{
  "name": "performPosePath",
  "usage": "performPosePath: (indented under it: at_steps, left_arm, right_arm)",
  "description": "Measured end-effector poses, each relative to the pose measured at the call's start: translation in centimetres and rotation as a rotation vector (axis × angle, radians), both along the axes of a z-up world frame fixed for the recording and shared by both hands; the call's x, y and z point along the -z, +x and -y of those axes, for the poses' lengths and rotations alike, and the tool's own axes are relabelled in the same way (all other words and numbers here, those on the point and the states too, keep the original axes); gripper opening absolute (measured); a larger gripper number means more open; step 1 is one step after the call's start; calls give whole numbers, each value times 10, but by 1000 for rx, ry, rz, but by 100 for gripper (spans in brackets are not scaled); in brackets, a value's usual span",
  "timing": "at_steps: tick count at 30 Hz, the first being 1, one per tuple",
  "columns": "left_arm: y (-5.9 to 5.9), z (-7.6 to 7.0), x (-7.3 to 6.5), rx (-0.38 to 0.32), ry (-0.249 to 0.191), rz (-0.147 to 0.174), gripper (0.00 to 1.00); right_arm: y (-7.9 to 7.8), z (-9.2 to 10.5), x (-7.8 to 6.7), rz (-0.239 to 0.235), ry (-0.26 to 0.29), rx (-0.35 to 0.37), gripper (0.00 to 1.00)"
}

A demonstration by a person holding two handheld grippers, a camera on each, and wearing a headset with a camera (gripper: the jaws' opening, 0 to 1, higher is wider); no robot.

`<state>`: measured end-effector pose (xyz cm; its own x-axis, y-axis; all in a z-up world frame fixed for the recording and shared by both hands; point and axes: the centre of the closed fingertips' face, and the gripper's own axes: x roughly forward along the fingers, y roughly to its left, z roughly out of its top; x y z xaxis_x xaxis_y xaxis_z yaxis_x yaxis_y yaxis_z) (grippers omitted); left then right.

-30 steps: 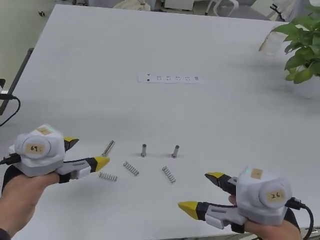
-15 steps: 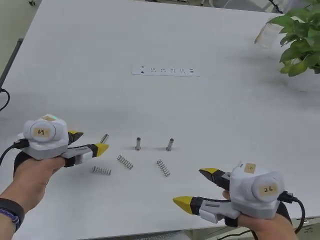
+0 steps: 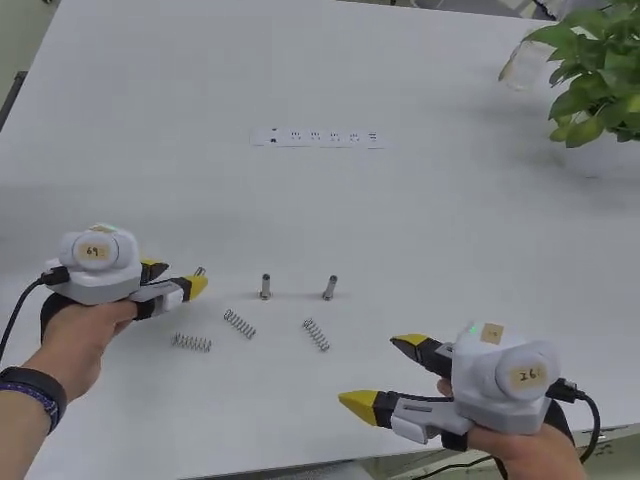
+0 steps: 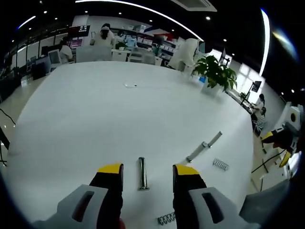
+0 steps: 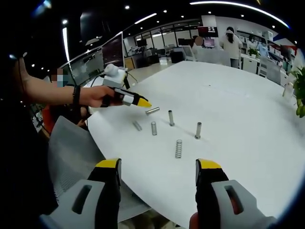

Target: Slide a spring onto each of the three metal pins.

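Observation:
Three metal pins are on the white table: one lies flat (image 3: 198,272) (image 4: 142,172) (image 5: 152,110), two stand upright (image 3: 265,286) (image 3: 330,287). Three springs lie in front of them (image 3: 190,342) (image 3: 239,323) (image 3: 315,334). My left gripper (image 3: 178,277) (image 4: 147,170) is open just above the table, with the flat pin in line between its yellow-tipped jaws and untouched. My right gripper (image 3: 385,375) (image 5: 158,164) is open and holds nothing, near the table's front edge, to the right of the nearest spring (image 5: 179,148).
A white power strip (image 3: 312,137) lies mid-table beyond the pins. A green plant (image 3: 585,70) and a clear glass (image 3: 520,62) stand at the far right corner. A cable runs from each gripper. The table's front edge is close to my right gripper.
My left gripper has moved forward so its jaws now flank the flat pin. The right gripper has hardly moved. The head camera has shifted.

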<state>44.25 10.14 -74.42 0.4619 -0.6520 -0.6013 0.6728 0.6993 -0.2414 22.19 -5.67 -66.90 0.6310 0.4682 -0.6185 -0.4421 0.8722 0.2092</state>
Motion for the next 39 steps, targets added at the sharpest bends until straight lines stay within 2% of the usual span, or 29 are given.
performPosePath:
  at_steps: [10,20,24,28,34,39]
  left_arm:
    - [8,6,17,-32,2,-36,24]
    - [14,11,26,-46,10,-55,16]
    - [15,11,31,-49,23,-61,9]
    - [15,13,34,-44,33,-67,7]
    - [19,16,35,-36,51,-46,3]
    - [19,19,36,0,106,-10,0]
  right_arm:
    - [2,5,2,-8,-1,8,62]
    - [3,6,4,-19,-1,6,61]
    - [4,7,4,-21,0,8,61]
    - [6,8,4,-21,0,7,61]
    - [10,8,4,-21,0,2,61]
    - [11,7,3,-22,-2,-5,61]
